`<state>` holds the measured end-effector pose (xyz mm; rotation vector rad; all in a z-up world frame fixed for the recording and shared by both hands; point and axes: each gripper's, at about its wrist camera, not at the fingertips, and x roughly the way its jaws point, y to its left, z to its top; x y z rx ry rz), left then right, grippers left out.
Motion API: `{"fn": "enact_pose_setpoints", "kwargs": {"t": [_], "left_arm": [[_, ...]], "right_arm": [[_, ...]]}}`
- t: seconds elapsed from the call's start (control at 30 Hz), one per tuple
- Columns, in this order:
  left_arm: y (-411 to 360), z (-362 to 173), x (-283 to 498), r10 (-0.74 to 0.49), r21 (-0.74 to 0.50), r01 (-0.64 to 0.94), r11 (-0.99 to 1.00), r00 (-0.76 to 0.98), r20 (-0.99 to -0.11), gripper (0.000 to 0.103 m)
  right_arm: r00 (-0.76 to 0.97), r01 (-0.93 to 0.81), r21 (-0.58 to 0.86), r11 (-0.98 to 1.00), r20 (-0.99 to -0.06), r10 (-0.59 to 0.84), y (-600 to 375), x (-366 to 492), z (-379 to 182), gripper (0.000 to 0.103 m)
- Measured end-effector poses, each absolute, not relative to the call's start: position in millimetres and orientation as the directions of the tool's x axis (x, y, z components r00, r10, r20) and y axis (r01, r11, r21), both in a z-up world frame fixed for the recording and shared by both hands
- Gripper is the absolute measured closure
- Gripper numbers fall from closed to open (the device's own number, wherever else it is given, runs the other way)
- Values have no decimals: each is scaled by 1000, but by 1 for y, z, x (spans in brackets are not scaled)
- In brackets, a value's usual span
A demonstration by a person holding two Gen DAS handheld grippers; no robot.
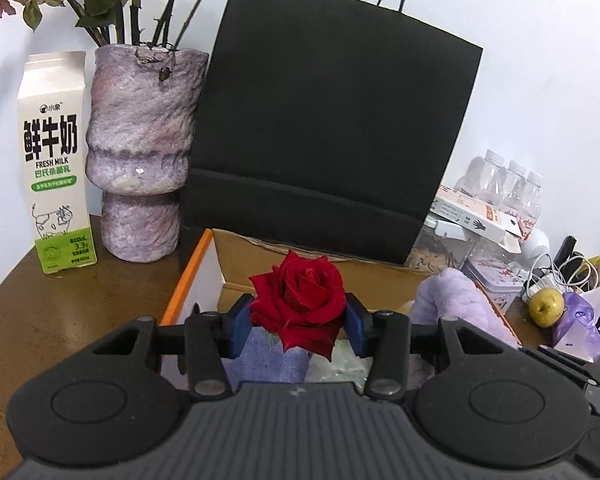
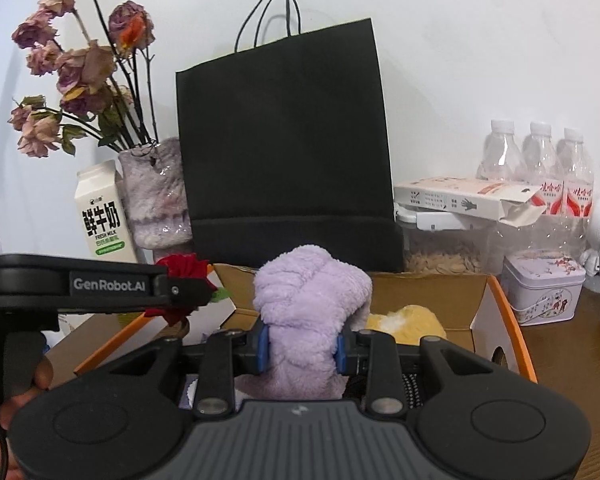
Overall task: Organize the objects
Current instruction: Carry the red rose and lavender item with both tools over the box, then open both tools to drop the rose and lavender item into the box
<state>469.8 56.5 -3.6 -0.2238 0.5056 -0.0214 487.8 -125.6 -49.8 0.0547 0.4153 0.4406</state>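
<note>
Right between the left gripper's blue pads sat the red rose, pinched at the bloom, hovering over the open cardboard box. The right gripper was clamped on a fluffy purple towel above the same box. My worry: squeeze that bloom too hard and petals crush or drop, and the purple vase ahead-left looked easy to bump.

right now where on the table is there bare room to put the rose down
Bare wood lies left of the orange-edged box, in front of the milk carton and vase. Right of the box is crowded: tin, bottles, cables, apple. The box itself holds cloths.
</note>
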Motion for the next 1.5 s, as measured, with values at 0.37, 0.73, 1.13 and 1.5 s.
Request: {"fn": "enact_pose_setpoints", "kwargs": {"t": [0.37,0.73,1.13,1.5], "left_arm": [[60,-4,472,-55,-193,-41,980,884,-465,51],[52,-1,463,-55,-172,-24,985,896,-440,0],[57,0,457,-56,-183,-29,983,896,-441,0],[57,6,437,-77,-194,-7,981,903,-422,0]], "right_arm": [[802,-444,115,889,-391,451,-115,495,-51,68],[839,-382,55,923,-399,371,-120,488,-44,7],[848,-356,33,934,-407,338,-125,482,-40,0],[858,-350,25,936,-393,332,-136,463,-33,0]]}}
